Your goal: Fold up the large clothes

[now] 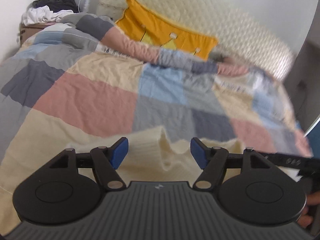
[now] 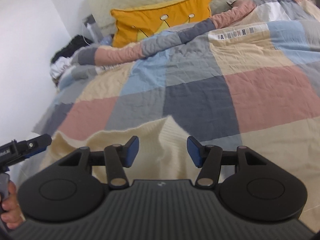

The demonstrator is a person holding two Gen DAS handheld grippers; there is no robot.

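Note:
A cream knit garment (image 1: 148, 142) lies rumpled on the near part of the bed, its ribbed edge in folds. My left gripper (image 1: 159, 151) hovers over it, open, its blue pads (image 1: 120, 150) wide apart and pressing on nothing. In the right wrist view the same cream garment (image 2: 120, 142) spreads under my right gripper (image 2: 163, 151), which is also open with no cloth pinched. The left gripper (image 2: 26, 148) shows at that view's left edge, held by a hand (image 2: 10, 210). The right gripper's body (image 1: 290, 162) crosses the left view's right edge.
A patchwork quilt (image 1: 90, 96) covers the bed. A yellow cushion (image 1: 170, 34) leans on the quilted cream headboard (image 1: 220, 10). A pile of dark and white clothes (image 1: 50, 8) and a bottle (image 1: 88, 0) sit at the far left corner by the white wall (image 2: 24, 50).

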